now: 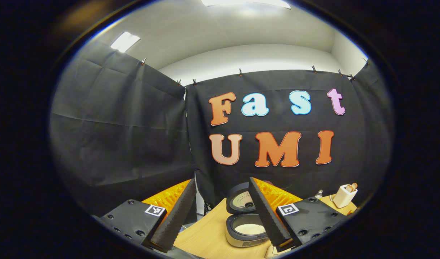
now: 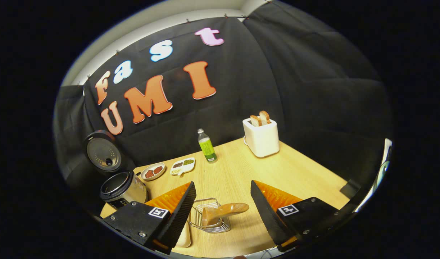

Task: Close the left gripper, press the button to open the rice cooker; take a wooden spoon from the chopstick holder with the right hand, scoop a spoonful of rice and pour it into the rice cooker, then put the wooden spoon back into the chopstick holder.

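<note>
Wooden spoon (image 2: 223,211) in chopstick holder (image 2: 209,216) between wide right claw (image 2: 222,212), untouched.

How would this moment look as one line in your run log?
rice cooker: lid open, rice inside | wooden spoon: in chopstick holder | left gripper, right gripper: jaws open, empty

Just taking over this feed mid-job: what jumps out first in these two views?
The rice cooker stands at the table's left with its lid swung up and rice in the pot. Between the open right gripper fingers, the wooden spoon sits in the wire chopstick holder. A white toaster holds bread at the back.
</note>
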Demonstrator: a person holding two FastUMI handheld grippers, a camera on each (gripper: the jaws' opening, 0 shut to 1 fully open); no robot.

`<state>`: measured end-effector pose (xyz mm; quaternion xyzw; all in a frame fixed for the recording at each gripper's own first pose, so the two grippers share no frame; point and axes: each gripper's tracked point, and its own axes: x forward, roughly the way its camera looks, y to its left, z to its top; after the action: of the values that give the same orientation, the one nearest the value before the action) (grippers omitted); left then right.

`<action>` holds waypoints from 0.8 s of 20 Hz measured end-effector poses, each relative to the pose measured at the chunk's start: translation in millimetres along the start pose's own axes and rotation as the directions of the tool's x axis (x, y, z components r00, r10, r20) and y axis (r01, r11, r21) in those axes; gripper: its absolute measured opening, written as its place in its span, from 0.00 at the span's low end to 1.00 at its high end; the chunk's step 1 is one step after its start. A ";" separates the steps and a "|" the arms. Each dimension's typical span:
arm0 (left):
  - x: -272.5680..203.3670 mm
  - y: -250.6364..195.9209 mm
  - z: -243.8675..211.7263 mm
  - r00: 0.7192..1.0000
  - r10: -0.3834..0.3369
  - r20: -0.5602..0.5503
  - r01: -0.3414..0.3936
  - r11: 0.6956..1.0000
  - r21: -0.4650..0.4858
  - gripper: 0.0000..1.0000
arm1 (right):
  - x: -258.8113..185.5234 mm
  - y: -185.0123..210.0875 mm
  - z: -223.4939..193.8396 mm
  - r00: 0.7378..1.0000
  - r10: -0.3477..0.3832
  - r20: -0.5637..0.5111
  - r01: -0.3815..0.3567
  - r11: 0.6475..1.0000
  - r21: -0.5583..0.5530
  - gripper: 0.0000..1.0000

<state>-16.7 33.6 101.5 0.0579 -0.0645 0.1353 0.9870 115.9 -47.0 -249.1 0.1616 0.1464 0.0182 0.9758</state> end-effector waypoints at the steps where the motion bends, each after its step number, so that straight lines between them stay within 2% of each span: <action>1: -2.5 -0.6 0.1 1.000 0.002 0.000 -0.002 1.000 -0.016 0.90 | 4.3 -4.3 -8.8 1.000 -0.007 -0.021 0.008 0.999 0.039 0.95; 4: -8.3 7.8 -7.5 0.999 0.030 -0.012 -0.030 1.000 -0.002 1.00 | 13.9 -3.6 -30.9 0.996 0.015 -0.090 0.000 0.986 0.167 0.95; 7: -9.7 5.6 -10.7 0.999 0.036 -0.023 -0.035 0.999 0.029 0.97 | 18.1 0.5 -43.4 0.992 0.039 -0.122 -0.006 0.966 0.258 0.90; 8: -10.2 4.8 -10.4 0.999 0.038 -0.022 -0.037 0.999 0.027 0.94 | 20.5 1.9 -48.0 0.990 0.047 -0.134 -0.007 0.960 0.279 0.78; 9: -10.7 2.7 -12.9 0.999 0.036 -0.022 -0.036 0.999 0.020 0.94 | 23.7 0.5 -53.2 0.988 0.041 -0.150 0.005 0.956 0.293 0.74; 12: -8.6 -2.4 -20.4 0.998 0.035 -0.044 -0.034 0.999 0.021 0.94 | 27.5 2.9 -52.5 0.985 0.056 -0.163 0.004 0.937 0.350 0.48; 14: -8.7 -3.6 -23.3 0.998 0.038 -0.053 -0.036 0.999 0.038 0.95 | 32.0 4.6 -50.7 0.983 0.069 -0.171 -0.004 0.934 0.358 0.37; 16: -5.5 -4.4 -22.4 0.998 0.043 -0.052 -0.040 0.998 0.050 0.96 | 37.1 5.7 -48.7 0.981 0.076 -0.181 -0.003 0.927 0.376 0.34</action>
<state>-18.2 30.9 78.2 0.0769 -0.0362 0.1588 0.9836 137.3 -23.4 -301.7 0.3449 0.2373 0.0253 0.9078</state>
